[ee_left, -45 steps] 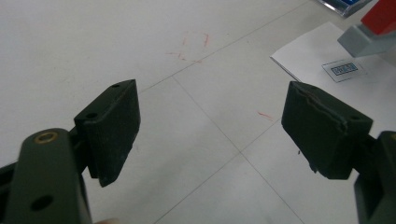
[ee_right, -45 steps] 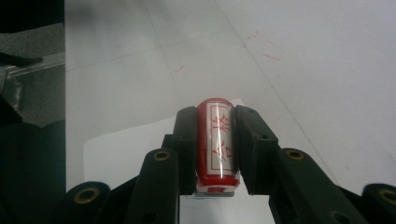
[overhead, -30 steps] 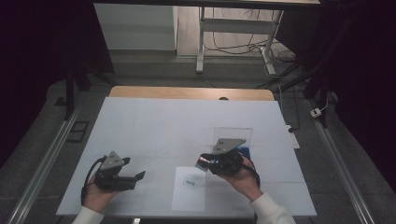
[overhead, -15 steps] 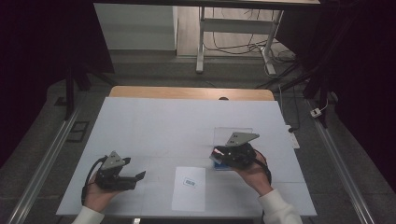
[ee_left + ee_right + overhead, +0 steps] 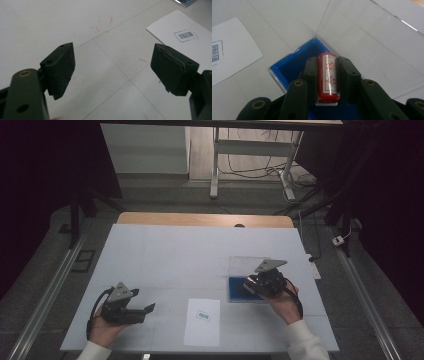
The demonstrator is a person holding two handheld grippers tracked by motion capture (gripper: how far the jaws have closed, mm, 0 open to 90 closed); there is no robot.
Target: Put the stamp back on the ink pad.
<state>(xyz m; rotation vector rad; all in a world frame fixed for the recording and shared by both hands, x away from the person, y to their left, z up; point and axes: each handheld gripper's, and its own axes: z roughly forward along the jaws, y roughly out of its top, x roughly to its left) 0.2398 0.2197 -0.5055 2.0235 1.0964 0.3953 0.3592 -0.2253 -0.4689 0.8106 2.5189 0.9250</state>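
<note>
1 red stamp (image 5: 328, 76) in right gripper (image 5: 327, 75) above blue ink pad (image 5: 294, 67)

The white rectangular table (image 5: 200, 265) is seen from a fixed camera set high above the person's side, faced forward and down, far enough off that the whole top and the grey floor beyond are taken in. A second camera is carried on the left gripper (image 5: 131, 309) and is aimed along its two black jaws, low and close over the tabletop. A third is mounted on the right gripper (image 5: 326, 77) and is pointed steeply down, very near the blue square ink pad in its clear hinged case (image 5: 289, 67). The white paper sheet with a blue stamped mark (image 5: 202, 321) is shared by all three views (image 5: 185, 35) (image 5: 227, 52).
</note>
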